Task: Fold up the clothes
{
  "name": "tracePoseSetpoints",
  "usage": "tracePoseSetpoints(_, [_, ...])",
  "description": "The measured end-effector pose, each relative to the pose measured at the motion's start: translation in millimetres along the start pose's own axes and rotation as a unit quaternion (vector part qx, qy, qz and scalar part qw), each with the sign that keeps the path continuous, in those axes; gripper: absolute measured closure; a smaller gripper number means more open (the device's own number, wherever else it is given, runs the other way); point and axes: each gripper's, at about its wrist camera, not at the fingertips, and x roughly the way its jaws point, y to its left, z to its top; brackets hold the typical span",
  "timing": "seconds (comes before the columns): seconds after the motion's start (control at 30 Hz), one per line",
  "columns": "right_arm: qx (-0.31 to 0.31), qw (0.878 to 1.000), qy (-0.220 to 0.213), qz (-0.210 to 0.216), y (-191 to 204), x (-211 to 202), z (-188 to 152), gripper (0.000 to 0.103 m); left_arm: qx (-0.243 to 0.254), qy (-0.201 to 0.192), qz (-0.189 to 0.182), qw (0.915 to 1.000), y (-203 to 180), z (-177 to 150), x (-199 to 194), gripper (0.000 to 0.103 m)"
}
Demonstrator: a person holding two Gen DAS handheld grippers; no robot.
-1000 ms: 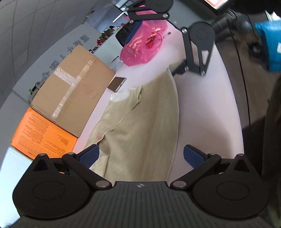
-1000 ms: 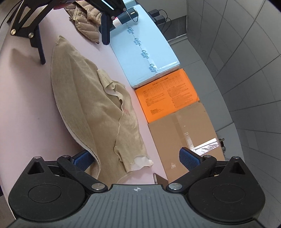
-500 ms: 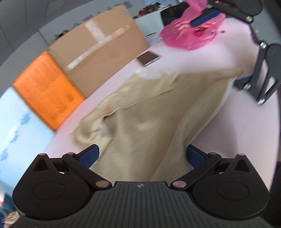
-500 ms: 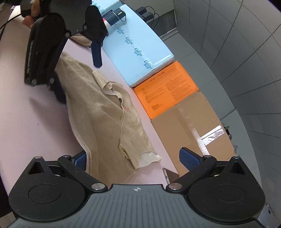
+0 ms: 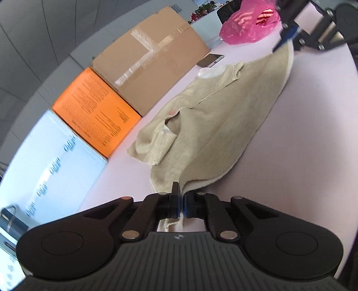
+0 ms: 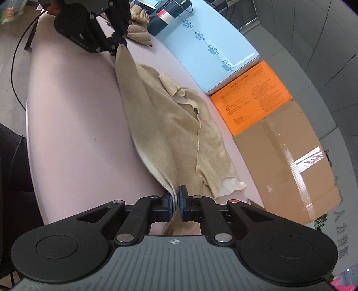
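Note:
A beige knit garment (image 5: 223,116) lies along the pale pink table (image 5: 302,143), folded lengthwise with a short sleeve turned over on top. My left gripper (image 5: 180,199) is shut on one end of its folded edge, the cloth pinched between the blue pads. My right gripper (image 6: 175,197) is shut on the opposite end of the same garment (image 6: 174,129). In the right wrist view the left gripper (image 6: 118,46) shows at the far end, clamped on the cloth. In the left wrist view the right gripper (image 5: 288,38) shows at the far end, holding the cloth's corner.
Along the table's far side sit a light blue box (image 6: 208,42), an orange box (image 6: 250,98) and a taped cardboard box (image 6: 288,156). A phone (image 5: 210,60) and a pink plastic bag (image 5: 248,24) lie beyond the garment. A dark bottle (image 6: 167,13) rests on the blue box.
Both grippers have gone from wide open to shut on the garment's ends. The left gripper swung and dropped toward the cloth edge; the garment edge is now drawn taut between them.

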Motion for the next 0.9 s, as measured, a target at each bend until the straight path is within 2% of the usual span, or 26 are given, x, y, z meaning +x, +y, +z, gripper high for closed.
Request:
tracePoseSetpoints(0.1, [0.003,1.0,-0.006,-0.014,-6.5,4.5,1.7,0.097,-0.033,0.0,0.002,0.9994,18.8,9.7,8.9,0.1])
tracePoseSetpoints(0.23, [0.01,0.999,-0.011,-0.034,-32.2,21.1,4.2,0.097,-0.045,-0.002,0.026,0.9986,51.4,30.0,29.9,0.1])
tracePoseSetpoints(0.43, [0.037,0.998,0.002,-0.048,-97.9,93.3,9.8,0.097,-0.084,0.029,0.054,0.9946,98.3,67.3,103.8,0.1])
tracePoseSetpoints(0.5, [0.071,0.996,0.014,-0.045,-124.8,126.6,9.9,0.097,-0.101,0.054,0.066,0.9913,107.7,76.1,140.1,0.093])
tracePoseSetpoints(0.53, [0.092,0.995,0.018,-0.043,-138.3,141.7,9.0,0.096,-0.109,0.07,0.08,0.9883,111.1,76.1,156.8,0.076])
tracePoseSetpoints(0.57, [0.116,0.992,0.027,-0.041,-152.7,156.5,7.1,0.086,-0.117,0.087,0.094,0.9848,114.5,76.2,173.5,0.064])
tracePoseSetpoints(0.6, [0.141,0.988,0.037,-0.041,-166.5,169.1,3.7,0.077,-0.128,0.1,0.108,0.9808,118.5,74.7,187.3,0.036])
tracePoseSetpoints(0.63, [0.166,0.984,0.038,-0.05,-176.3,177.0,-1.7,0.06,-0.147,0.105,0.118,0.9765,123.9,68.8,192.4,0.021])
tracePoseSetpoints(0.73, [0.243,0.966,0.022,-0.091,-196.6,192.4,-23.5,0.052,-0.202,0.119,0.15,0.9605,140.2,51.1,207.6,0.021])
tracePoseSetpoints(0.77, [0.271,0.957,0.012,-0.103,-198.7,195.1,-34.2,0.042,-0.216,0.122,0.156,0.956,145.1,45.3,210.1,0.021])
tracePoseSetpoints(0.83, [0.304,0.948,0.026,-0.094,-204.3,198.1,-48.2,0.034,-0.224,0.123,0.135,0.9572,151.1,33.5,199.5,0.02])
tracePoseSetpoints(0.9, [0.312,0.946,0.004,-0.092,-206.7,185.8,-53.4,0.023,-0.232,0.123,0.115,0.958,157.1,21.7,188.8,0.02])
